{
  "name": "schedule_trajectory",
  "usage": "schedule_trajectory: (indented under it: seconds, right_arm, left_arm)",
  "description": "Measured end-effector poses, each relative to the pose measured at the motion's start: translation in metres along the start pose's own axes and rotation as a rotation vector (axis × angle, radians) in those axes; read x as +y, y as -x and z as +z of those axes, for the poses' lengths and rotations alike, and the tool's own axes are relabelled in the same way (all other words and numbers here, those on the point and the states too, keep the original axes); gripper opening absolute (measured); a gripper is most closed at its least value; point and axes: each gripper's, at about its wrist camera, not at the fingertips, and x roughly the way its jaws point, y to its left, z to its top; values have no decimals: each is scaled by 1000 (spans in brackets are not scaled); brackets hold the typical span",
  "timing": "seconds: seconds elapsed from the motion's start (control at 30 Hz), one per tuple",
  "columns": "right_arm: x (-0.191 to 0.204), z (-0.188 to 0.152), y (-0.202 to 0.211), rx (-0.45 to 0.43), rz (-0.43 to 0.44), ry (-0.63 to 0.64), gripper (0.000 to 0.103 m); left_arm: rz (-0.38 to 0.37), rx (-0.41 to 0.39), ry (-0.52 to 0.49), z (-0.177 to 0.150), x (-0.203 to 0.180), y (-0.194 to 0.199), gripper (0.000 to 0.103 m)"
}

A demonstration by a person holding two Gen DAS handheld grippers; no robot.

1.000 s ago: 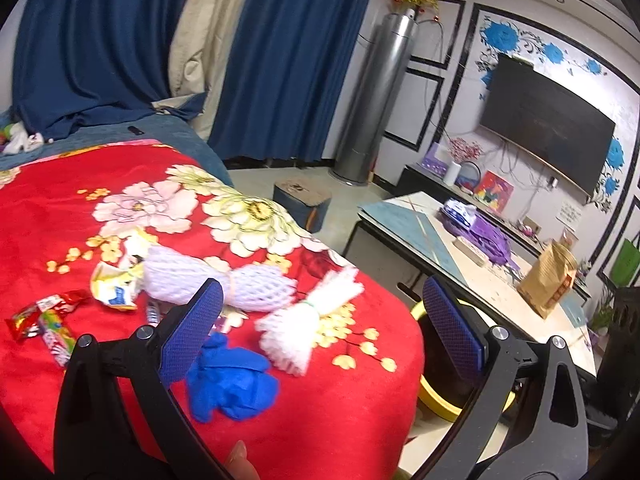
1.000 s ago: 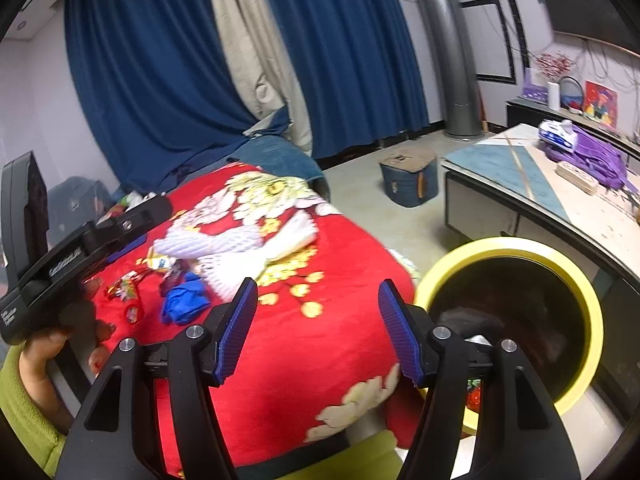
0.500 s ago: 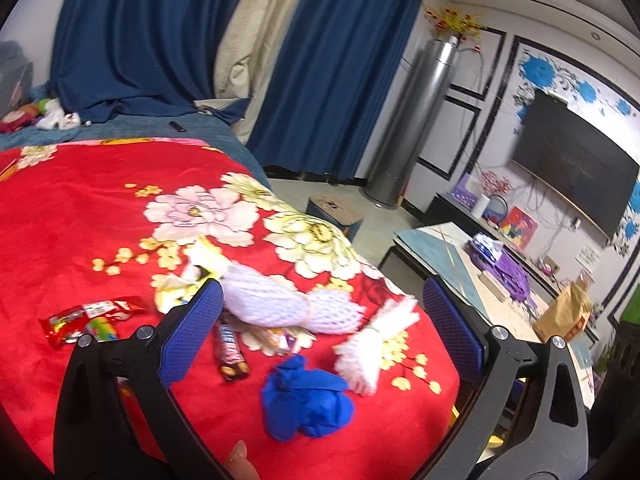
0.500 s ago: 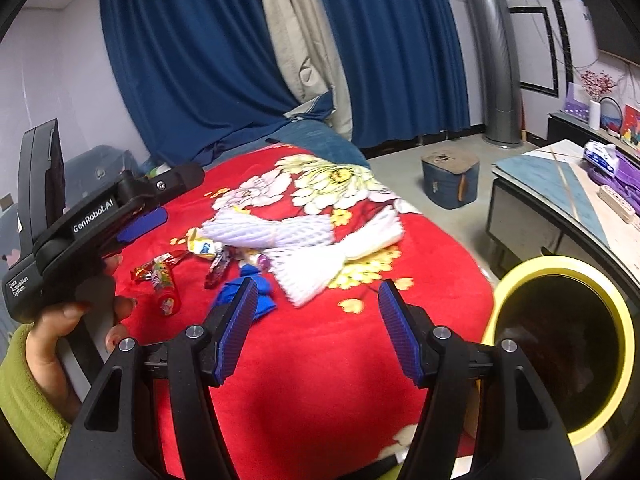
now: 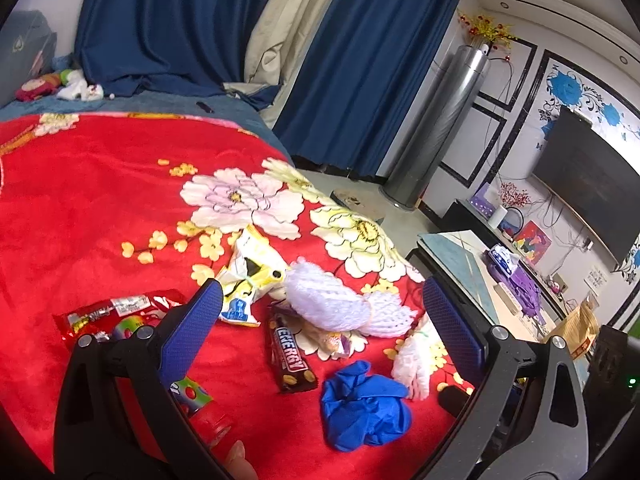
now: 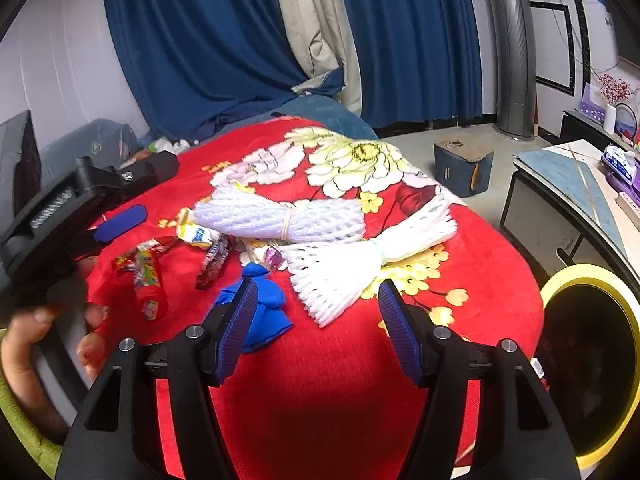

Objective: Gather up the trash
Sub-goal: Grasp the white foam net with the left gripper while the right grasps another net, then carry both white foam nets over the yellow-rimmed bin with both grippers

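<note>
I am holding both grippers above a red floral blanket [image 6: 328, 392] strewn with trash, and neither is touching anything. My left gripper [image 5: 320, 320] is standing with its blue pads wide apart and nothing between them, hovering over the litter; the right wrist view is showing it from the side [image 6: 120, 216], a hand [image 6: 36, 344] in a green sleeve wrapped round its handle. My right gripper [image 6: 316, 324] is likewise parted and empty, pointing down at the blanket's near edge. The trash is lying in a loose cluster toward the blanket's right edge: a white foam fruit net [image 5: 326, 300] bound with a rubber band, a second foam net [image 6: 360, 256] fanned out just beside it, and a crumpled blue glove [image 5: 362, 404] closest to me, partly behind my right gripper's left finger in that view. A dark chocolate bar wrapper [image 5: 290, 356] marked ENERGY is lying between the glove and a yellow-and-white snack packet [image 5: 250, 276], which is touching the first foam net. Farther left, a red candy wrapper [image 5: 116, 312] is lying flat, partly hidden by my left gripper's finger. A yellow-rimmed bin [image 6: 592, 360] is standing off the blanket's right edge, its dark mouth facing my right camera.
</note>
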Motion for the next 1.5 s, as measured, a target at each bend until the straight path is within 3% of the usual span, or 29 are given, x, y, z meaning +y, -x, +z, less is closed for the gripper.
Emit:
schedule_trajectory:
  seconds: [0.3,0.4,0.6,0.67,0.77,0.97,1.5]
  right_arm:
    - [-10,1,-37,70,-15,-51,60]
    - [-15,-2,-42,84,-5,-80,47]
    - [-25,-11,-41,95,6,-118,22]
    - [-27,-13,-38,90,5,-123,18]
    - [-30,-15,-32,78,-3,-124,14]
    - [-33,-17,-21,54,-16,-119,12]
    - [-45,-15,24,-29,-24,-102,12]
  left_arm:
    - [-52,78,43,-4,5,-26,72]
    - [-63,94,54,-4,6,-33,71]
    - [-82,133,82,-6,9,-45,43]
    - [-77,143,79,-8,9,-48,26]
    - [-82,155,77,-11,9,-49,15]
    - [-100,123,59,-11,5,-40,10]
    - [-147,-3,-46,0,-29,1,9]
